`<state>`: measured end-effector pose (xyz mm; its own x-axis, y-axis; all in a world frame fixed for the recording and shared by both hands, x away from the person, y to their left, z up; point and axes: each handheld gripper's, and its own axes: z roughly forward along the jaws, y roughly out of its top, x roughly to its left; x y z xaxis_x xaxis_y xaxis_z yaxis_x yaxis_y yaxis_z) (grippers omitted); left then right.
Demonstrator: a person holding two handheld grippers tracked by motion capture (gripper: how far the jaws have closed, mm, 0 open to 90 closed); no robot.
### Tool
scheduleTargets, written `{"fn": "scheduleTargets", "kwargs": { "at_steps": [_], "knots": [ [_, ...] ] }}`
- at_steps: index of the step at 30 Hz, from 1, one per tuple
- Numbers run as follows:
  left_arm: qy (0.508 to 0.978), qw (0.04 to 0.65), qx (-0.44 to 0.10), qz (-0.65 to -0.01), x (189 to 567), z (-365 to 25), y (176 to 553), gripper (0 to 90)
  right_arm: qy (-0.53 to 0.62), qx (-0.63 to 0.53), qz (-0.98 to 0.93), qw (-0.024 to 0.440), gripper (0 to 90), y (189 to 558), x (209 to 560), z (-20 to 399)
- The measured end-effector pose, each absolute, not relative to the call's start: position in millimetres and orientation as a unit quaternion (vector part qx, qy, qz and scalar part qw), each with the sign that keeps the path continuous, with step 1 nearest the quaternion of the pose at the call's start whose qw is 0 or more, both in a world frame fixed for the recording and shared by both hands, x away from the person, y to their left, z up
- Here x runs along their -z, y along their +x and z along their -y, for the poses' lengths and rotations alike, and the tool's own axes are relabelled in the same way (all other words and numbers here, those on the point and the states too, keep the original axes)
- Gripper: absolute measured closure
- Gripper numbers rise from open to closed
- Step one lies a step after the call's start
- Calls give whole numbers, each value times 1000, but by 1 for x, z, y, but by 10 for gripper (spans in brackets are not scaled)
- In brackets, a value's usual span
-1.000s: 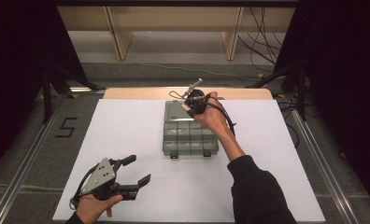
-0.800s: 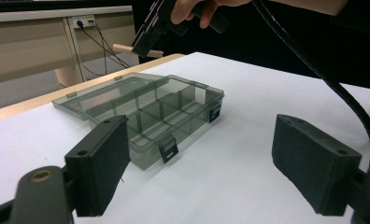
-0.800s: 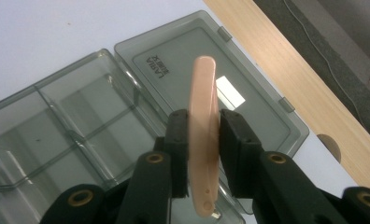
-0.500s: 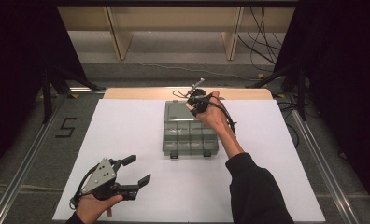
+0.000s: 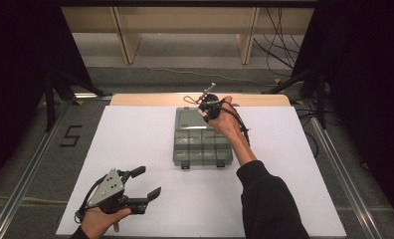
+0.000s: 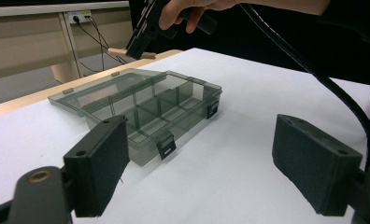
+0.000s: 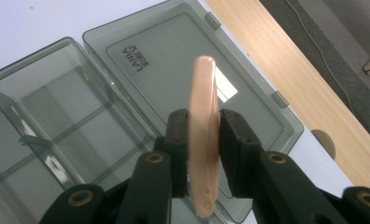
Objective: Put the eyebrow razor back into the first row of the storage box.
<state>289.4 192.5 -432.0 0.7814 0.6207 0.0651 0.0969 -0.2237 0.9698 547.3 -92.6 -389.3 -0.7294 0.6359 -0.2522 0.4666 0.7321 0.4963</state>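
While the right gripper (image 7: pixel 202 140) is staying over the open compartment box (image 5: pixel 202 143) much as a second ago, its jaws are pinching a flat peach-coloured piece (image 7: pixel 203 135) edge-on above the lid; the left gripper (image 5: pixel 144 183) is resting spread wide near the table's (image 5: pixel 135 134) front edge

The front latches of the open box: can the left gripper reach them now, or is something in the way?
Probably yes. The left gripper is open, with bare table between it and the latches.
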Motion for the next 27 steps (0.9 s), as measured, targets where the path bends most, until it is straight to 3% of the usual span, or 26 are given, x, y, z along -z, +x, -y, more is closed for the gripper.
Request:
{"fn": "scheduleTargets", "kwargs": {
  "at_steps": [6,7,9,10,11,27],
  "knots": [
    [746,577,-227,-244,432,-193,289,187,303,-200,-908,208,741,550,390,89],
    [753,562,-272,-207,429,-198,296,187,301,-199,-909,208,741,551,391,89],
    [753,562,-272,-207,429,-198,296,187,301,-198,-909,209,741,553,393,89],
    [754,561,-272,-209,429,-198,295,187,301,-198,-909,209,741,553,393,89],
    [745,577,-226,-245,432,-193,289,187,302,-197,-909,208,741,554,395,89],
    [745,577,-226,-245,432,-193,289,188,290,-191,-915,206,741,560,404,88]
  ]
}}
